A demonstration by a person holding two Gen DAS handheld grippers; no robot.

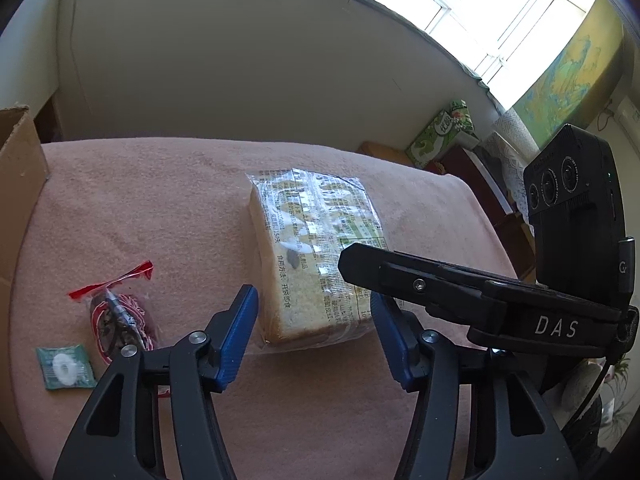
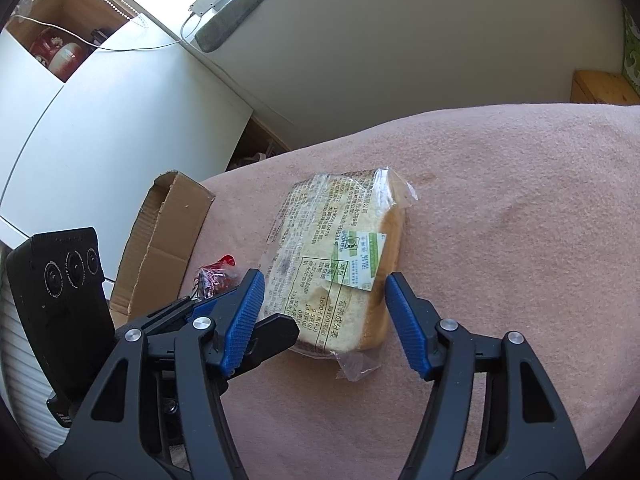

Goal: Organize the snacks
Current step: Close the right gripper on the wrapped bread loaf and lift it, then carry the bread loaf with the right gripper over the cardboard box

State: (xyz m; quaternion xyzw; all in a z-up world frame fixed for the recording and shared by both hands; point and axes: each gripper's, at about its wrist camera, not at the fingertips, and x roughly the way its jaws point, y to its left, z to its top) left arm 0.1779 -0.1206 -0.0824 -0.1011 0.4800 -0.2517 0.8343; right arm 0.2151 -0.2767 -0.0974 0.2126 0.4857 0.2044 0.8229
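Note:
A clear-wrapped loaf of sliced bread (image 1: 316, 256) lies on the pink blanket (image 1: 160, 208); it also shows in the right wrist view (image 2: 336, 256). My left gripper (image 1: 314, 312) is open, its blue pads on either side of the loaf's near end. My right gripper (image 2: 324, 300) is open too, straddling the loaf's near end from the other side. A small red-and-clear snack bag (image 1: 120, 312) and a green sachet (image 1: 64, 366) lie left of the loaf. The red bag also shows in the right wrist view (image 2: 216, 276).
An open cardboard box (image 2: 160, 240) stands at the blanket's left edge, also in the left wrist view (image 1: 18, 176). A pale wall runs behind. A green carton (image 1: 444, 132) and wooden furniture stand beyond the far right edge.

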